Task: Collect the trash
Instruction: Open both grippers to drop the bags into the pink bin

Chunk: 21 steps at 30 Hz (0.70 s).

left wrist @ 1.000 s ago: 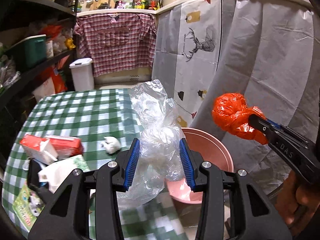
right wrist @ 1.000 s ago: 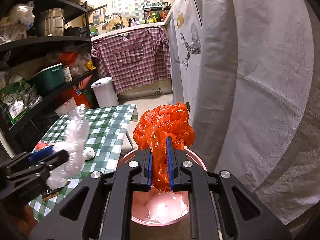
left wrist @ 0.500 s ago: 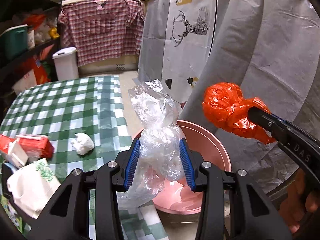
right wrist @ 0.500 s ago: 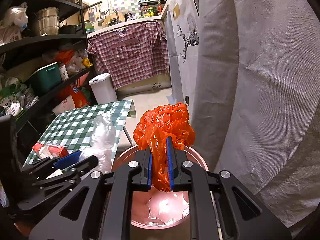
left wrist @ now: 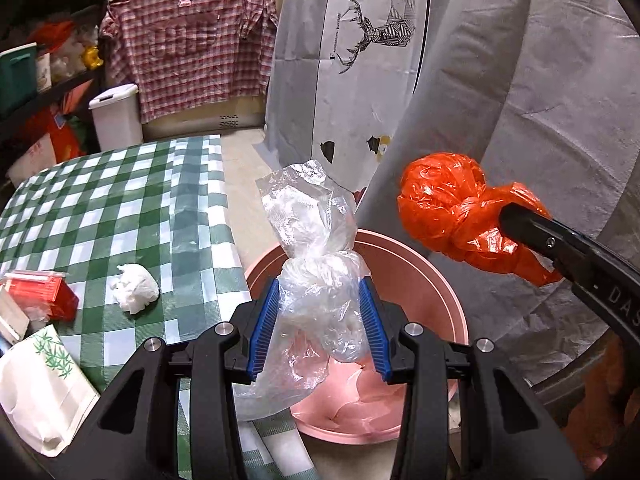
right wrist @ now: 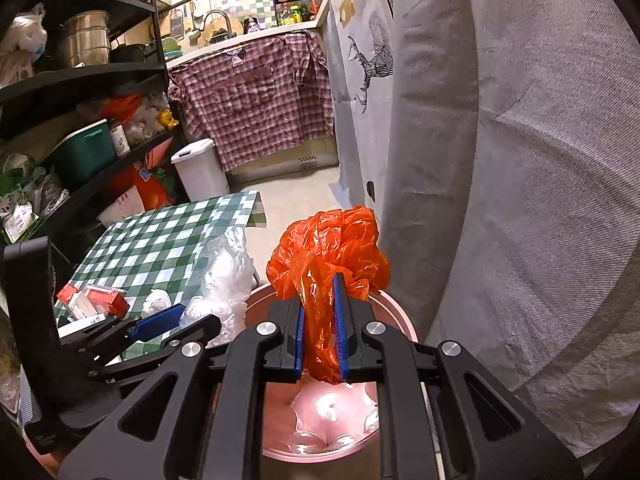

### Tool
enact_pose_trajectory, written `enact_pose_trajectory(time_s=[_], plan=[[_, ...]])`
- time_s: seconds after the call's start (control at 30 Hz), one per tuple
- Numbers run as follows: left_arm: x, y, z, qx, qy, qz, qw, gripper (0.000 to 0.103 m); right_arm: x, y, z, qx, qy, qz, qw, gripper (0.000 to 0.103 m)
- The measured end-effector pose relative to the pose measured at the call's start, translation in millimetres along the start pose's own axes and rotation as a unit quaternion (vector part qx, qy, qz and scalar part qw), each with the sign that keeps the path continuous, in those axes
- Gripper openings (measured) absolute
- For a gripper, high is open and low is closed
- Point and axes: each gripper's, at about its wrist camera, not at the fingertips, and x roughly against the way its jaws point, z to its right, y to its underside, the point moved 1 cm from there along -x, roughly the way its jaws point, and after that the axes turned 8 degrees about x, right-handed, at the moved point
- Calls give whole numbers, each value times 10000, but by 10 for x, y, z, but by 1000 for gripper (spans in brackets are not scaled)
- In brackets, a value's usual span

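My left gripper point(left wrist: 319, 294) is shut on a crumpled clear plastic bag point(left wrist: 316, 248), held over the near rim of a pink bin point(left wrist: 424, 272) lined with a pink bag. My right gripper point(right wrist: 319, 292) is shut on a knotted orange plastic bag point(right wrist: 332, 244), which hangs above the same pink bin point(right wrist: 320, 420). In the left wrist view the orange bag point(left wrist: 448, 200) floats to the right of the clear one, with the right gripper's black finger point(left wrist: 560, 248) behind it. In the right wrist view the left gripper point(right wrist: 168, 320) with the clear bag point(right wrist: 224, 280) sits to the left.
A table with a green checked cloth point(left wrist: 100, 200) holds a white tissue wad point(left wrist: 135, 288), a red box point(left wrist: 40, 292) and a white paper pack point(left wrist: 36, 384). Grey sheeting point(left wrist: 520, 80) hangs right of the bin. Shelves point(right wrist: 80, 120) and a white lidded bin point(right wrist: 200, 172) stand behind.
The left gripper with the clear bag has moved right and down, from over the table edge to over the pink bin. The right gripper with the orange bag has barely shifted.
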Motion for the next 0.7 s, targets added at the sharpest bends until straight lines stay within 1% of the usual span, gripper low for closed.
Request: enact_pose_trajectory(time_s=[0.1,0.13,0.17,0.2,0.23,0.27,0.3,0.47,0.7], plan=[[-27,-18,-1,-39,13,1,10000,42,-22,6,3,-21,-11,-36,10000,15],[-33,-24,-4,-46,20,-7,10000,44,-40,12,10,-26,-14,-64,10000,17],[-44,-34,-11,-47,-4,-18,10000,48,-71,20,10,-24,33,-124,9999,17],[-61,-48,-19,-44,-40,-30,10000,51,-98,27,11,-13,113,-161,9998,21],[-68,-58,-33,-29,-74,-38,10000,57,-120,30,16,-9,188,-181,9997,26],[-64,-61,-48,-12,-70,-41,10000,57,-133,34,19,-21,211,-185,9996,34],[-64,-78,-66,4,-66,-51,10000,57,-143,36,32,-30,213,-187,9996,37],[26,-116,-146,63,-51,-5,10000,57,-159,53,28,4,232,-187,9996,37],[343,-118,-281,99,-96,128,9998,57,-88,57,4,50,277,-109,9995,37]])
